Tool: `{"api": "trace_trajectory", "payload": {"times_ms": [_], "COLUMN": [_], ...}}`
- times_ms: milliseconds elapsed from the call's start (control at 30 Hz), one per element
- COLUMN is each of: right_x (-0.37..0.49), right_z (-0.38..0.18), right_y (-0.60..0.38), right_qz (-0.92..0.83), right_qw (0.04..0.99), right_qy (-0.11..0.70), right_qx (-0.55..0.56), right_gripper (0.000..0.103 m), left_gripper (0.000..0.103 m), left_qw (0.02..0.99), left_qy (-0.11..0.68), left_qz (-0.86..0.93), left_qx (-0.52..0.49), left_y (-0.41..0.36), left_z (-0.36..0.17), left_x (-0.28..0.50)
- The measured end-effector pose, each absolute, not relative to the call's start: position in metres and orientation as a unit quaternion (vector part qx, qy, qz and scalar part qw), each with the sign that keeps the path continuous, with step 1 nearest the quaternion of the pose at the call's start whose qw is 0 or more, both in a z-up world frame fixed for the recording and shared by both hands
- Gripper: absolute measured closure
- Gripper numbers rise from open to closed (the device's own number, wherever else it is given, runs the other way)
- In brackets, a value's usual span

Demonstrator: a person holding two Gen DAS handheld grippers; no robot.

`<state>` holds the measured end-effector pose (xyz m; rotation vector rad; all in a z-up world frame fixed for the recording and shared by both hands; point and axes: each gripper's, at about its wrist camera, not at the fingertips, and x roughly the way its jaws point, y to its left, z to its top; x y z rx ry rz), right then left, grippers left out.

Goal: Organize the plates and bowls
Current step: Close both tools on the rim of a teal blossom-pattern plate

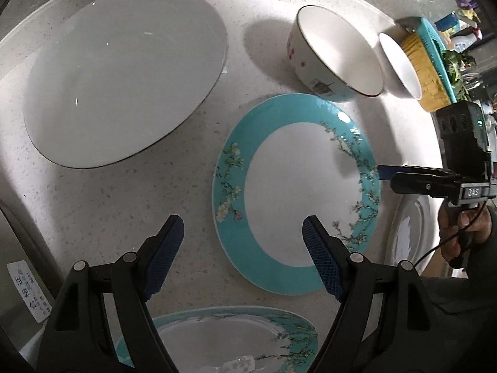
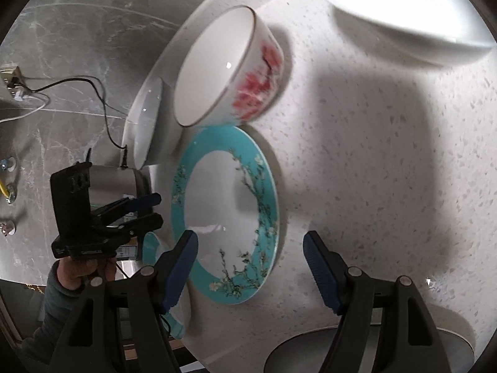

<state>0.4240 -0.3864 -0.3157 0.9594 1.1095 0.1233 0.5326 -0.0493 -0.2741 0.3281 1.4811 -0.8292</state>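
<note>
Left wrist: floral bowl (image 1: 335, 52) empty; upright.

Right gripper (image 2: 250, 267) gapes over teal-rimmed plate (image 2: 267, 217)

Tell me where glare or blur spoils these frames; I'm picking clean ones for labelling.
Left wrist view: sharp, small glare spot on the teal-rimmed plate. Right wrist view: the red-flowered bowl is motion-blurred, the white dish is blown out, broad shadows cross the counter.

2 close downward wrist views — shared teal plate (image 1: 295, 192) (image 2: 230, 214)
</note>
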Motion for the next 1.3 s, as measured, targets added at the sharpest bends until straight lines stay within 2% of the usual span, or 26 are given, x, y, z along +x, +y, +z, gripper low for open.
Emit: {"api": "trace_trajectory", "payload": {"times_ms": [233, 333, 467, 500, 567, 667, 733, 1300], "right_x": [0.431, 0.433, 0.437, 0.438, 0.439, 0.440, 0.439, 0.435], "right_z": [-0.314, -0.314, -0.315, -0.315, -0.316, -0.318, -0.320, -0.319], "right_y": [-0.380, -0.376, -0.372, -0.371, -0.371, -0.372, -0.375, -0.374], "right_qz": [0.058, 0.057, 0.055, 0.053, 0.048, 0.035, 0.027, 0.003], "right_qw": [0.746, 0.746, 0.746, 0.745, 0.744, 0.745, 0.744, 0.744], "right_qy": [0.509, 0.511, 0.519, 0.523, 0.526, 0.536, 0.542, 0.544], "right_qx": [0.425, 0.423, 0.414, 0.411, 0.409, 0.395, 0.391, 0.388], "right_gripper": [0.031, 0.037, 0.043, 0.051, 0.057, 0.076, 0.091, 0.091], "left_gripper": [0.027, 0.036, 0.043, 0.046, 0.063, 0.075, 0.080, 0.081], "left_qw": [0.641, 0.640, 0.640, 0.639, 0.638, 0.644, 0.647, 0.659], "left_qy": [0.659, 0.661, 0.657, 0.656, 0.656, 0.654, 0.654, 0.647], "left_qz": [-0.366, -0.369, -0.373, -0.375, -0.376, -0.364, -0.359, -0.336], "left_qx": [0.141, 0.136, 0.142, 0.143, 0.145, 0.157, 0.158, 0.187], "left_y": [-0.049, -0.050, -0.053, -0.055, -0.058, -0.060, -0.059, -0.082], "left_z": [-0.289, -0.295, -0.299, -0.300, -0.301, -0.301, -0.301, -0.297], "left_x": [0.532, 0.531, 0.528, 0.528, 0.528, 0.527, 0.527, 0.511]}}
